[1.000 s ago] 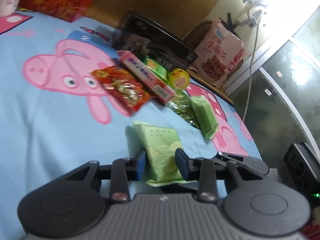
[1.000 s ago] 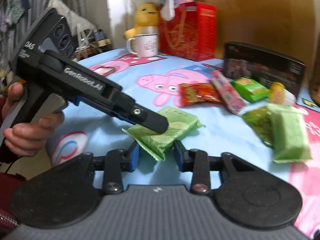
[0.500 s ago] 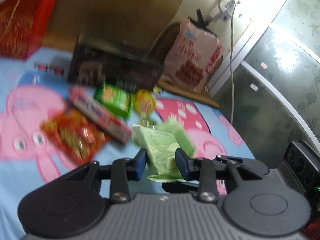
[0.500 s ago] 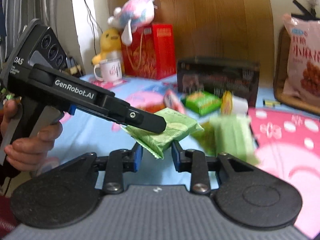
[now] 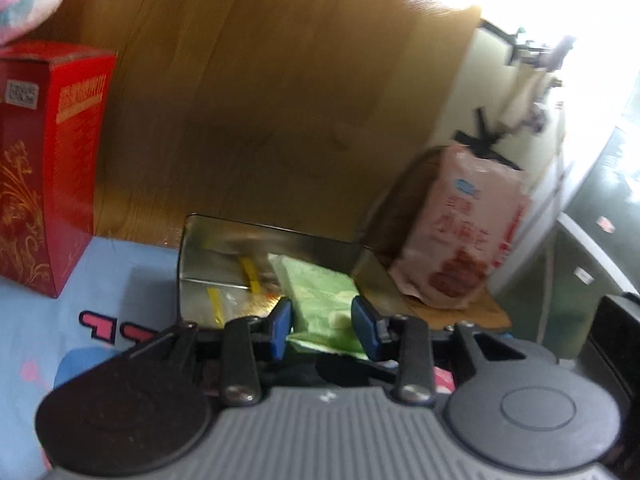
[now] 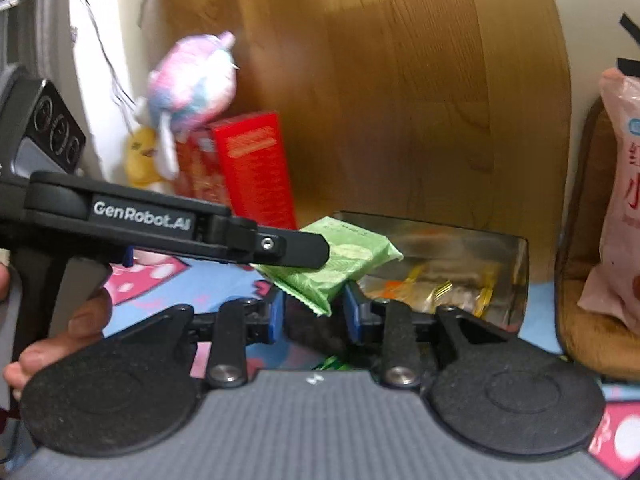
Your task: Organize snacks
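Observation:
My left gripper (image 5: 322,326) is shut on a pale green snack packet (image 5: 320,296) and holds it in the air at the near rim of an open metal tin (image 5: 208,256). The tin holds several yellow-wrapped sweets (image 5: 250,274). In the right wrist view the left gripper (image 6: 308,250) comes in from the left with the packet (image 6: 336,264) over the tin (image 6: 460,248). My right gripper (image 6: 314,314) sits just below and behind the packet. Its blue pads stand apart and touch nothing.
A red gift box (image 5: 44,160) stands at the back left, with plush toys (image 6: 188,80) by it. A pink snack bag (image 5: 460,232) leans on a brown cushion at the right. A wooden board (image 6: 380,80) rises behind the tin. The cloth is blue with pink cartoon prints.
Both grippers have moved forward and up from the snacks on the cloth to the tin. The left gripper has carried the green packet with it; the other loose snacks have dropped out of view.

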Motion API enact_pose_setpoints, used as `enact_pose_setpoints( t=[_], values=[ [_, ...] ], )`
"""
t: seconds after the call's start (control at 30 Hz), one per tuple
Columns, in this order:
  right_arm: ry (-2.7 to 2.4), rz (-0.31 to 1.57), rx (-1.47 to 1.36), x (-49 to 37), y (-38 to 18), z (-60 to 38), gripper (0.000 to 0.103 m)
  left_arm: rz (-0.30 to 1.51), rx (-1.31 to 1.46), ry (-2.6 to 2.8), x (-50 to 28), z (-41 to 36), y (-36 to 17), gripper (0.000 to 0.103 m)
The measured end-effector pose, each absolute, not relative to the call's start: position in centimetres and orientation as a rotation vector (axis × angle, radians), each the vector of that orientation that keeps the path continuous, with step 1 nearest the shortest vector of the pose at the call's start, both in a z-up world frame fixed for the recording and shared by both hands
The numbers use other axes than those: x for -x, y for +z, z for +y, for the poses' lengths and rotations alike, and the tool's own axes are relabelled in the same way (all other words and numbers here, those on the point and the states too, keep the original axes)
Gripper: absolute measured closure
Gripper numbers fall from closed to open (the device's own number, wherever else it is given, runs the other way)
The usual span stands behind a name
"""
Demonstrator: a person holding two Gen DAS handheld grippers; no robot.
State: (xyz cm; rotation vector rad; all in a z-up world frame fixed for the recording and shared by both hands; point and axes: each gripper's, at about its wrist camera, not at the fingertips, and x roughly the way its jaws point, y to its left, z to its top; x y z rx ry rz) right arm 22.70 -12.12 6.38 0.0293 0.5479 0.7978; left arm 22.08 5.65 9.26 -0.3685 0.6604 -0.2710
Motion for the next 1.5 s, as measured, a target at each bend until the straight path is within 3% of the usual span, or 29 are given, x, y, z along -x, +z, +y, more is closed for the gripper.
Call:
enact_pose_setpoints(
  t=[0.13,0.3,0.37,0.43,0.5,0.67,0.73,1.03,1.33,1.47,1.5],
  values=[
    [0.728,0.532,0.016,-23.8,5.8,-11.8,0.061,0.665,0.391,-0.206,-23.4,6.3,8.1,0.065],
    [0.689,0.483,-0.150,-22.5,6.0,-17.6,0.051,0.617,0.465,-0.286,-20.1,8.5,7.9,0.063],
    [0.669,0.506,-0.196,-21.5,5.0,-20.0,0.041,0.628,0.480,-0.328,-19.0,8.7,7.5,0.063],
    [0.668,0.558,-0.217,-20.6,3.6,-21.5,0.023,0.654,0.480,-0.361,-18.0,8.2,6.8,0.063],
    [0.662,0.607,-0.196,-20.2,2.2,-21.8,0.020,0.687,0.487,-0.383,-17.3,7.6,5.8,0.063],
    [0.696,0.723,-0.135,-21.2,0.3,-20.3,0.023,0.751,0.538,-0.395,-15.5,6.8,3.7,0.063],
    [0.695,0.744,-0.109,-21.7,0.1,-19.3,0.055,0.754,0.552,-0.385,-14.3,7.2,3.5,0.063],
    [0.836,0.560,-0.108,-14.4,4.7,-18.3,0.055,0.725,0.593,-0.401,-8.4,9.5,4.1,0.059],
    [1.057,0.675,0.078,-6.7,0.7,-11.9,0.055,0.762,0.589,-0.417,-3.8,9.1,2.4,0.058],
    [1.015,0.591,0.165,-5.1,1.0,-11.3,0.053,0.791,0.588,-0.407,-2.6,8.8,1.5,0.061],
    [1.000,0.580,0.179,-4.9,1.1,-11.3,0.048,0.806,0.587,-0.402,-2.5,8.8,1.1,0.064]
  ],
)
